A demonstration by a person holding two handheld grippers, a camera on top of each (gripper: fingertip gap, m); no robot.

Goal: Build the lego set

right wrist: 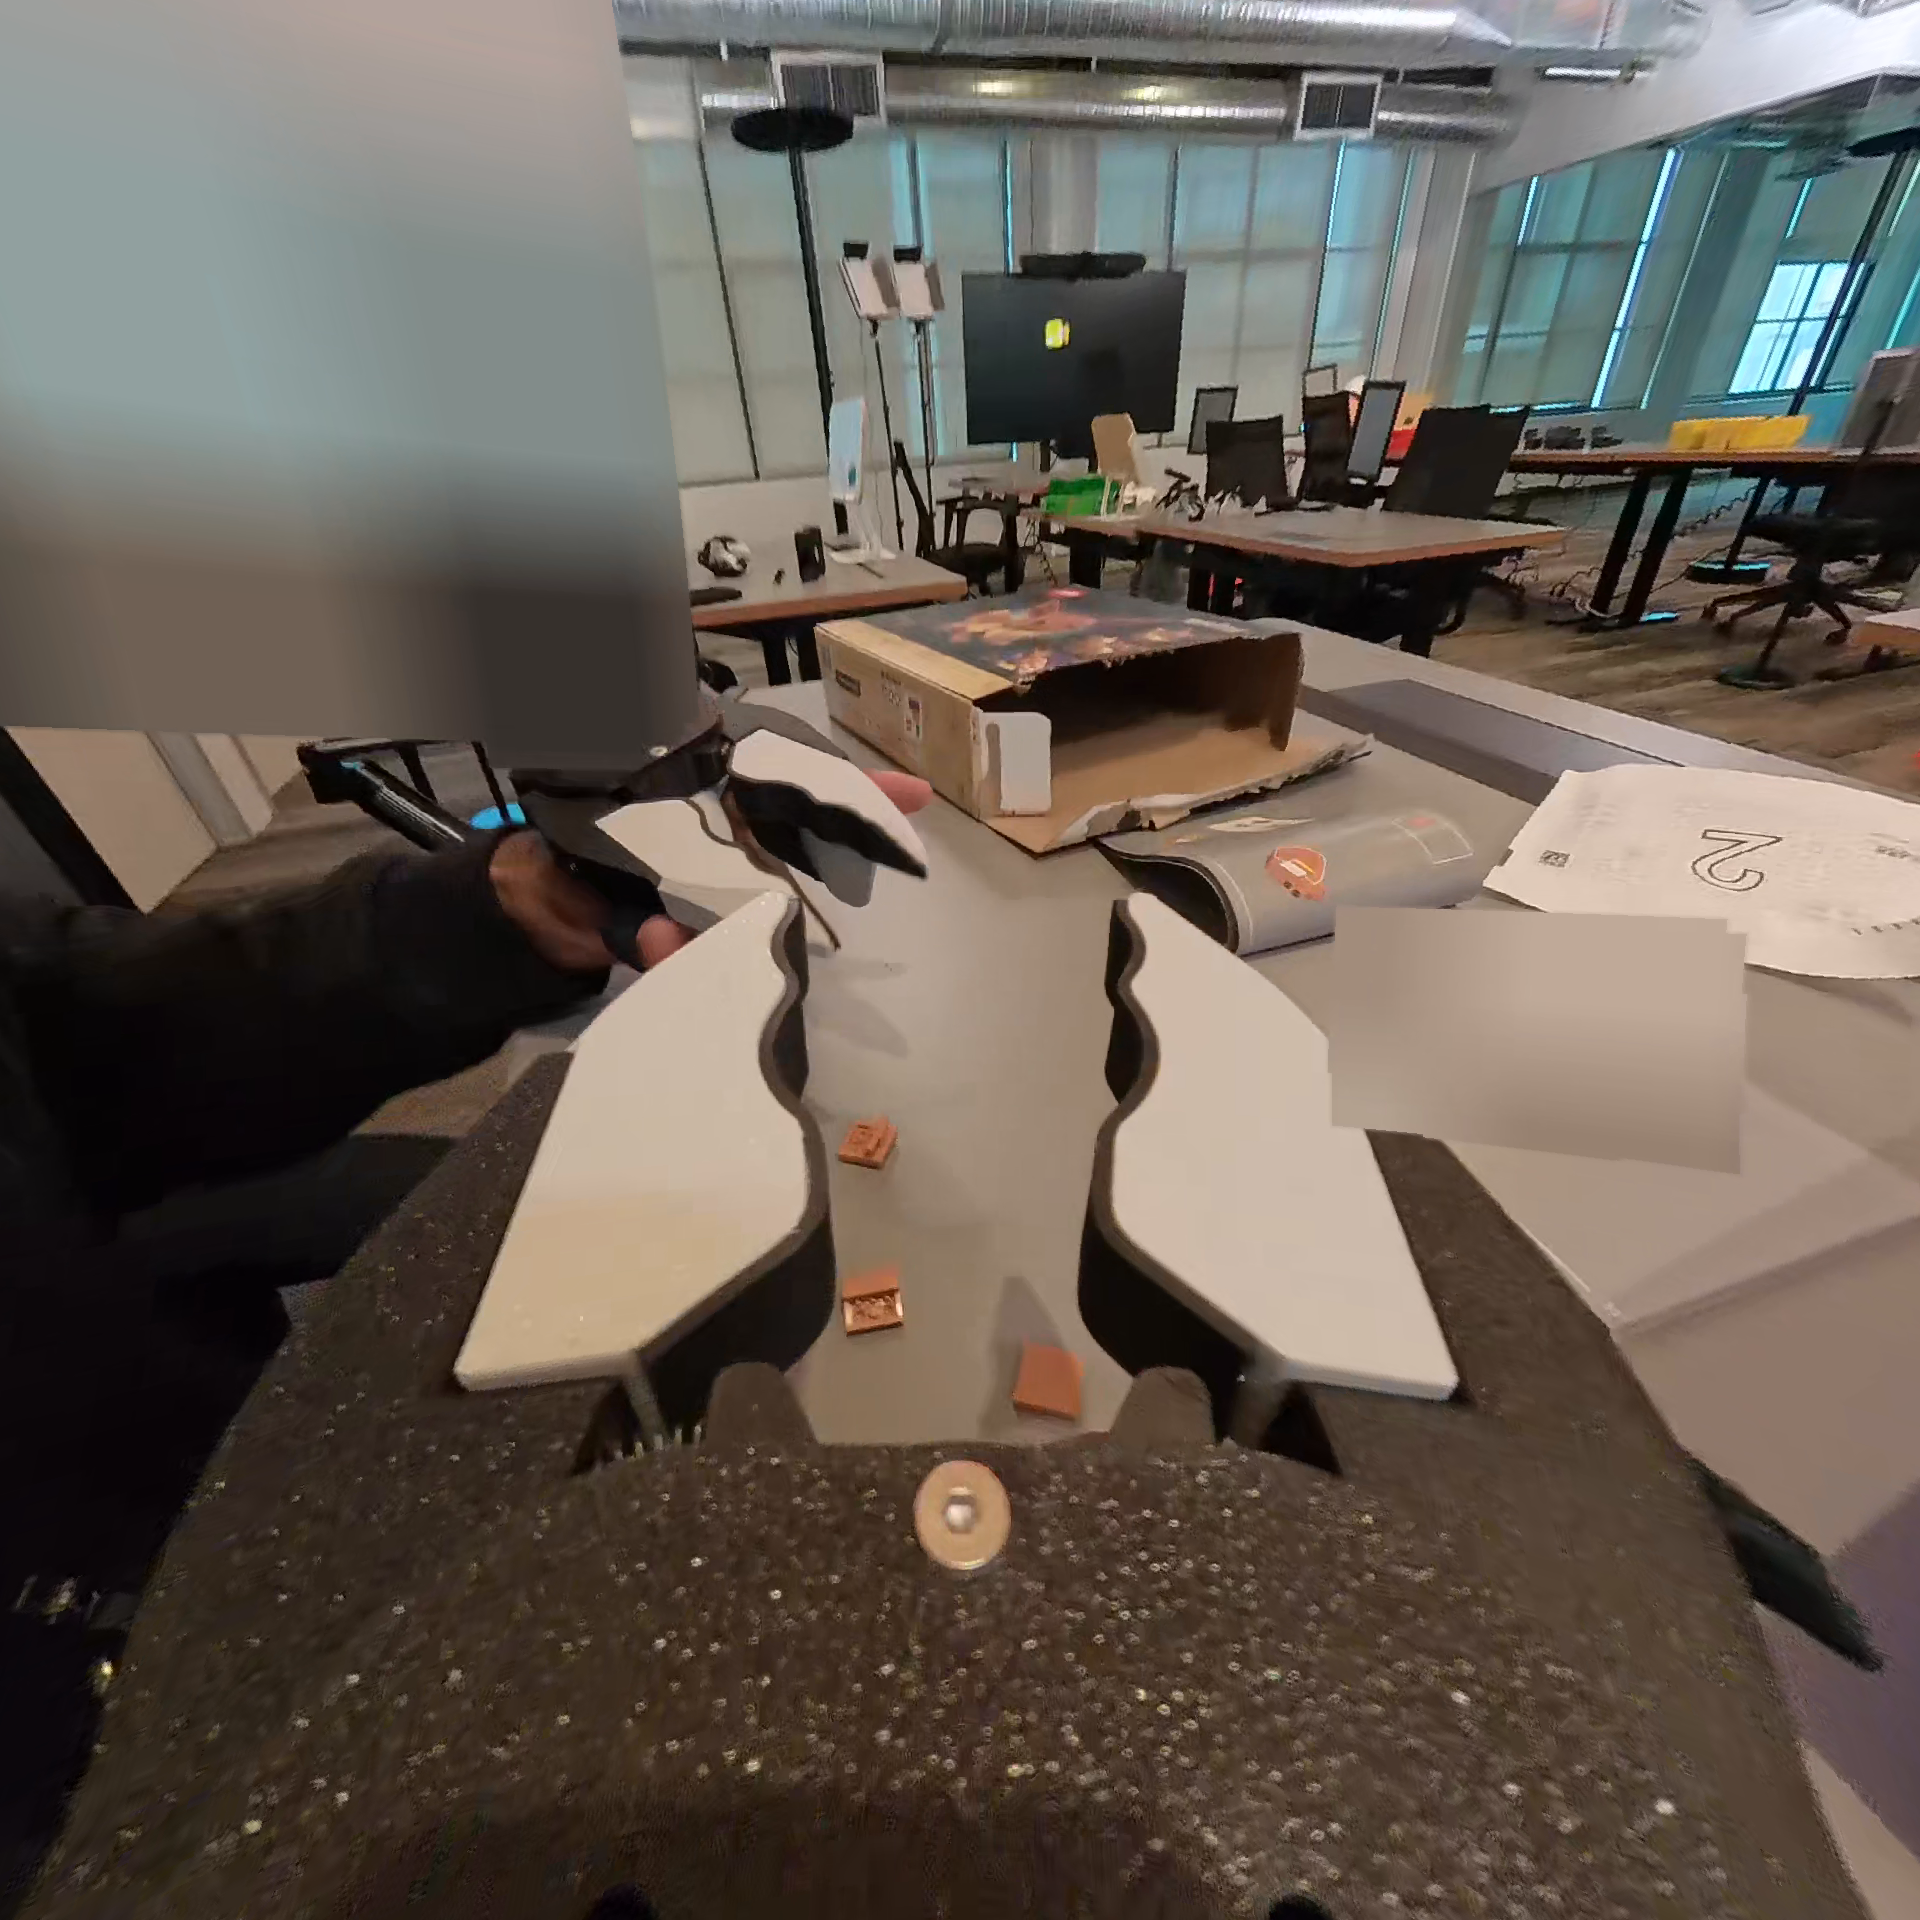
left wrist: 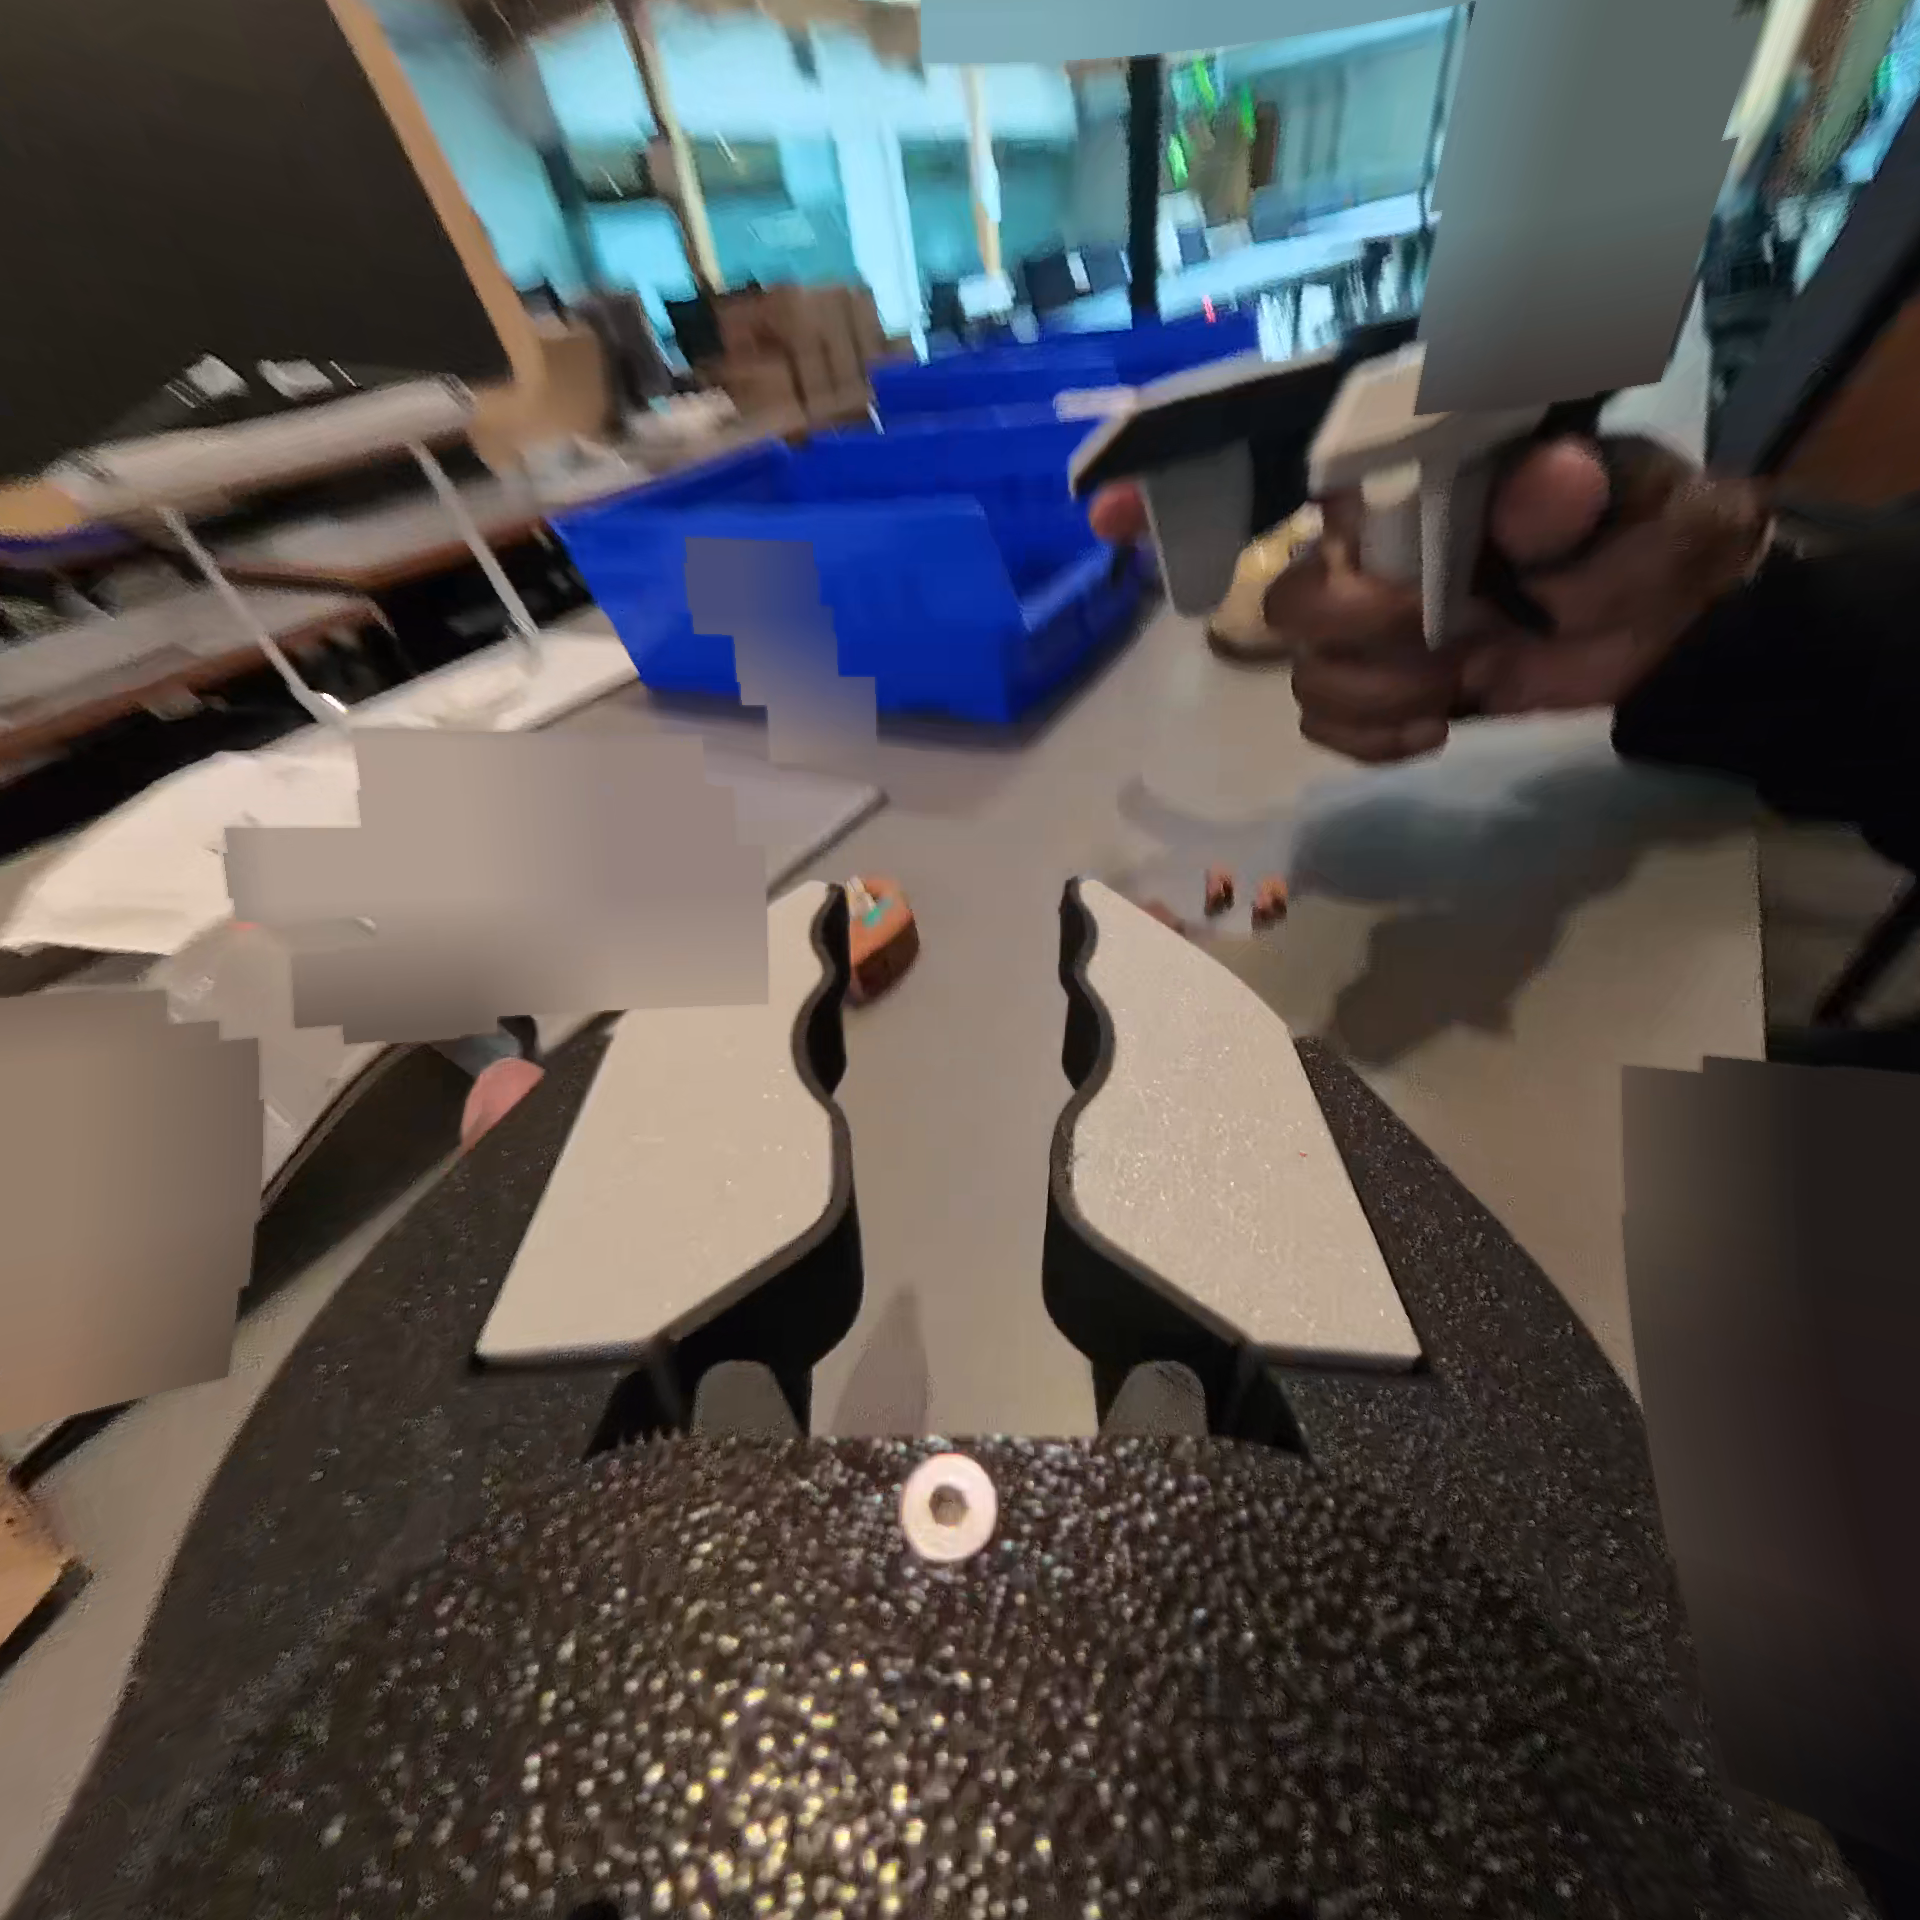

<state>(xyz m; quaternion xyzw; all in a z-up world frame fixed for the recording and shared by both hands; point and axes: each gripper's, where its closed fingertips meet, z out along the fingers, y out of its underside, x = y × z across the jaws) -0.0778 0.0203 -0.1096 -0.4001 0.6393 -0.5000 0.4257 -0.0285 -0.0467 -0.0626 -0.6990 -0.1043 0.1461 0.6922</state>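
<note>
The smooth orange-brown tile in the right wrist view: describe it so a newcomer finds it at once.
Start at the torn open cardboard box at the far side of the grey table, then come back between the open right gripper fingers. Three small orange-brown tiles lie there; this tile is nearest the camera, to the right, with a plain smooth top, while the other two show relief.

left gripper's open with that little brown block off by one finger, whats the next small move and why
Probably nudge the left gripper sideways toward its left finger so the brown block sits centred in the gap. The jaws stand open with nothing between them but bare table, and the block lies on the table by that fingertip, partly hidden behind it. Closing now would likely clip its edge or miss it.
</note>
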